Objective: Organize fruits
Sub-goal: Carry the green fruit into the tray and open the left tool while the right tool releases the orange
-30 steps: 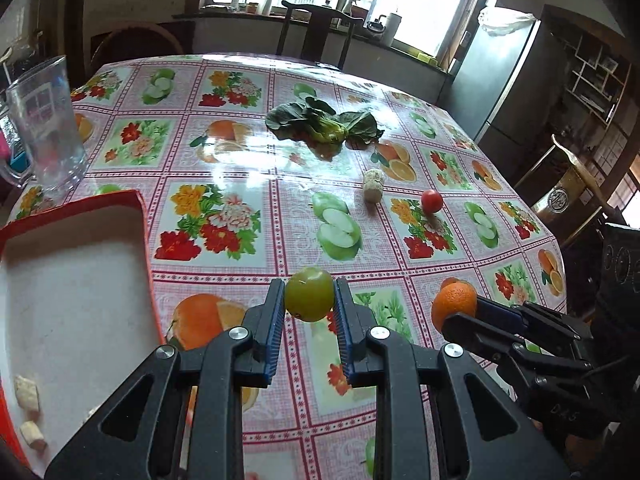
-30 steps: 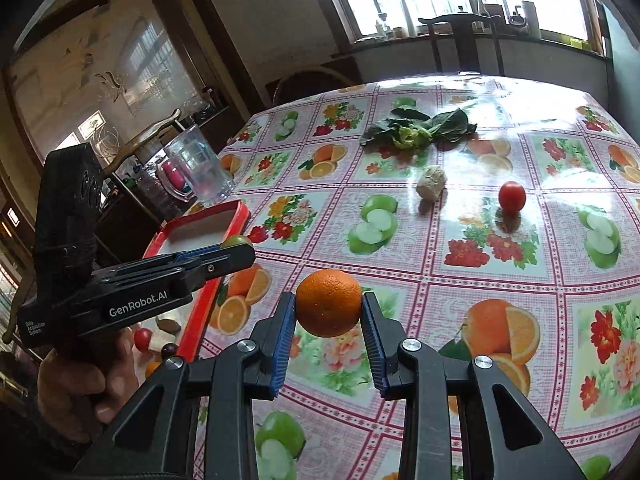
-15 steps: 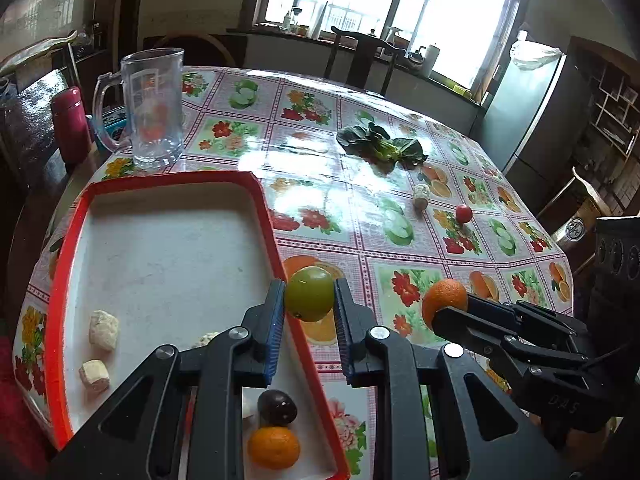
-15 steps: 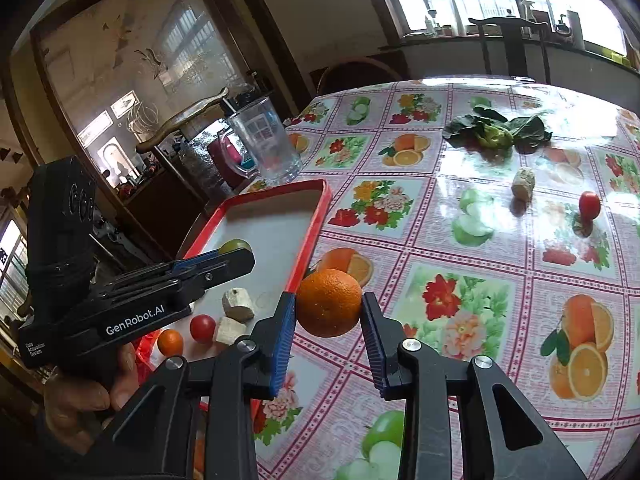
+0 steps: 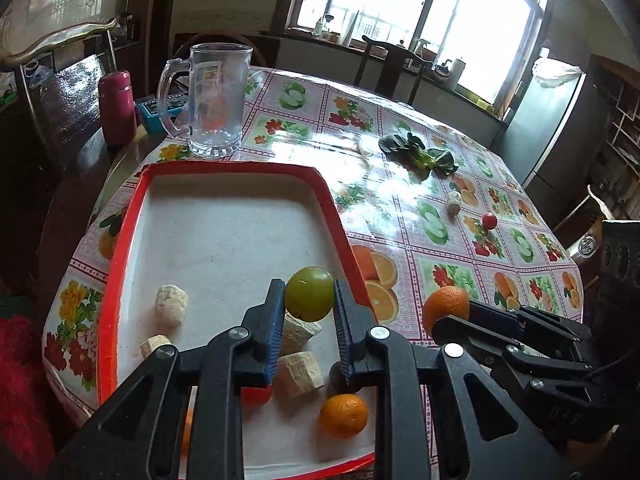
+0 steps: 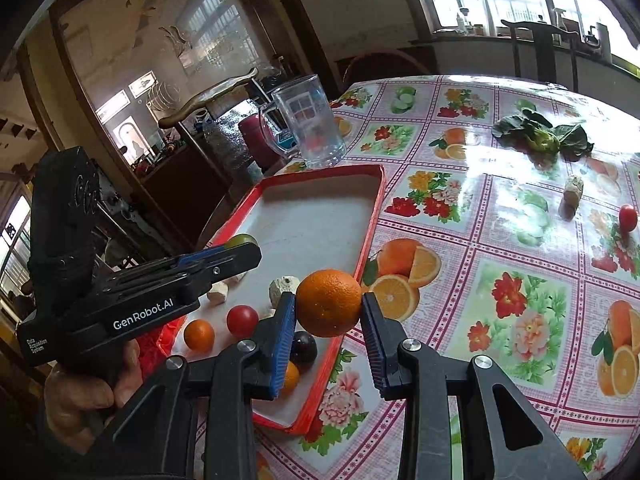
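Note:
My left gripper is shut on a green fruit and holds it above the near part of the red-rimmed tray. My right gripper is shut on an orange above the tray's right rim. In the tray lie a small orange, a red tomato, a dark plum and pale root pieces. The left gripper also shows in the right wrist view. The right gripper shows in the left wrist view.
A glass mug stands behind the tray, a red flask to its left. On the tablecloth lie leafy greens, a pale root piece and a red tomato. Chairs ring the table.
Both grippers have swung left from the open tablecloth to over the tray, each still holding its fruit. The tray's contents have come into view.

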`<state>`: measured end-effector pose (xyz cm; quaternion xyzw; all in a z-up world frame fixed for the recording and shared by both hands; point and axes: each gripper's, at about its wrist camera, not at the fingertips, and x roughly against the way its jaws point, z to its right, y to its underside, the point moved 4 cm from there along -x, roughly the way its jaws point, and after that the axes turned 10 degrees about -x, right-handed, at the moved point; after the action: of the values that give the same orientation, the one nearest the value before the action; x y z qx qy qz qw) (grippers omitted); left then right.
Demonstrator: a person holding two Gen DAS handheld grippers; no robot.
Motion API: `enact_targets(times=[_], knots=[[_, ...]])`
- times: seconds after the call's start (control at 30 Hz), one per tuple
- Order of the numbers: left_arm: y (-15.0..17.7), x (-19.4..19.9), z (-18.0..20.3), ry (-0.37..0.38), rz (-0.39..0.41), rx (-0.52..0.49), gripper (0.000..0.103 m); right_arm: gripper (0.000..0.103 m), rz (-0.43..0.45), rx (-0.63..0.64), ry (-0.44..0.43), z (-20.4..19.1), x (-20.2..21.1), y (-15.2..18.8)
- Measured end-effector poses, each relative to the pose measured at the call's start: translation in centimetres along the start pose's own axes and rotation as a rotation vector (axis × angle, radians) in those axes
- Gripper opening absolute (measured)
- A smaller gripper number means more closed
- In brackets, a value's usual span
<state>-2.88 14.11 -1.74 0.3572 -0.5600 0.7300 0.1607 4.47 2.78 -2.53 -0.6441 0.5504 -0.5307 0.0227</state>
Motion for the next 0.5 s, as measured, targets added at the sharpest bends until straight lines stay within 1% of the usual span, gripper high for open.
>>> enact_targets(times=[0.5], knots=[[1.1,0.5,-4.0,-0.038,-0.008,0.052,0.021,0.033,-0.036,0.028,-0.01,-2.0,-2.7,0.0]])
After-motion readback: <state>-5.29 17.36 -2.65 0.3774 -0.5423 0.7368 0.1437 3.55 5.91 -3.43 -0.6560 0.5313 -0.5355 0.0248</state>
